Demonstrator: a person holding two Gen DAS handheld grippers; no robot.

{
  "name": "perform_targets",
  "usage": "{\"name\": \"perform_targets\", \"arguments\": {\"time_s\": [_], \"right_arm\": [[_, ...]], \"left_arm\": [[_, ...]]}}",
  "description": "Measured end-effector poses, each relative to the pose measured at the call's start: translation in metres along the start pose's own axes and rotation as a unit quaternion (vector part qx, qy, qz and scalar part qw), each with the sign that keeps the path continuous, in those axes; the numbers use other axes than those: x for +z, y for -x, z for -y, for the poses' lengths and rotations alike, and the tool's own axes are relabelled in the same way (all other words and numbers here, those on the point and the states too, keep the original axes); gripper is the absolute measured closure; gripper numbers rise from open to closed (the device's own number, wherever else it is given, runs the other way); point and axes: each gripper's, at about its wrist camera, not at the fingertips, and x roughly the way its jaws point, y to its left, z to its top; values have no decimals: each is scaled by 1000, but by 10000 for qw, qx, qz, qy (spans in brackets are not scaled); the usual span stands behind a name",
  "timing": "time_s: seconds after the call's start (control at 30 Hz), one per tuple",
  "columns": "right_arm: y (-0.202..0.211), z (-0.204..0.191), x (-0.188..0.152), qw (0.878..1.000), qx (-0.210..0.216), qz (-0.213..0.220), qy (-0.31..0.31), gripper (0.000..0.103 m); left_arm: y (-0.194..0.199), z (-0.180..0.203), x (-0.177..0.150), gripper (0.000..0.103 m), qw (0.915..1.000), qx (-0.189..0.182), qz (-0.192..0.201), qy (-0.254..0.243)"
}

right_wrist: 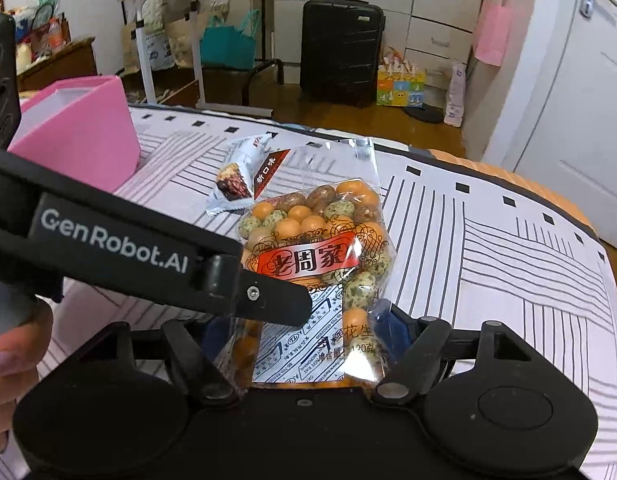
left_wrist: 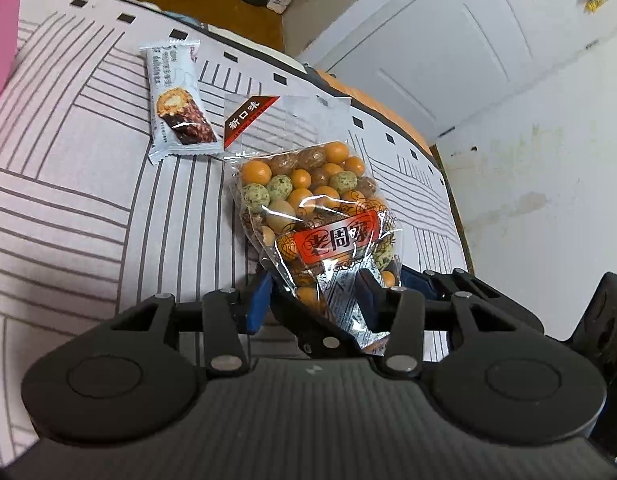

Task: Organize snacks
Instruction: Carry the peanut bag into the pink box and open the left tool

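A clear bag of orange, green and brown coated peanuts (left_wrist: pixel 308 200) (right_wrist: pixel 316 232) with a red label stands upright over the striped bed sheet (left_wrist: pixel 88 184). My left gripper (left_wrist: pixel 314 300) is shut on its lower part. In the right wrist view one black finger (right_wrist: pixel 268 296) of the left gripper crosses the bag's front from the left. My right gripper (right_wrist: pixel 304 328) stands open around the bag's bottom, a blue pad close beside each side edge. A white-wrapped chocolate bar (left_wrist: pixel 180 108) (right_wrist: pixel 232 184) lies on the sheet beyond the bag.
A pink box (right_wrist: pixel 80 136) stands on the bed at the left. Past the bed's far edge are a black suitcase (right_wrist: pixel 340 48), bags and a small desk on the wooden floor. A white door (left_wrist: pixel 448 52) is at the right. A person's fingers (right_wrist: pixel 12 352) show at lower left.
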Motion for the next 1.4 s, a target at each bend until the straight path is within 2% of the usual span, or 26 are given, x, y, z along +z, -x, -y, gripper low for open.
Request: {"name": "perform_targets", "arguments": {"time_s": [0.17,0.43,0.7,1.1,1.23,1.4], "right_arm": [[15,-9,-1,9995,-48,-37,-298,23],[36,-27,-20,9970,122,-74,-767,23],[62,-53,-38,9942,327,-47,-1025,23],[111,-87,-51,9954,576,-153,-752,23],[130,-103,-50,9959,679,-24,-596,23],[153,-118,-43,9963,724,198,-419,23]], "left_arm": [[17,12,-5,57,9997,151,-89,-194],[39,23,-22,57,9973,514,-321,-424],[74,32,-49,57,9936,887,-368,-602],[135,53,-90,57,9896,1196,-379,-700],[160,67,-99,57,9849,1454,-221,-910],[195,71,-103,57,9855,1428,68,-911]]}}
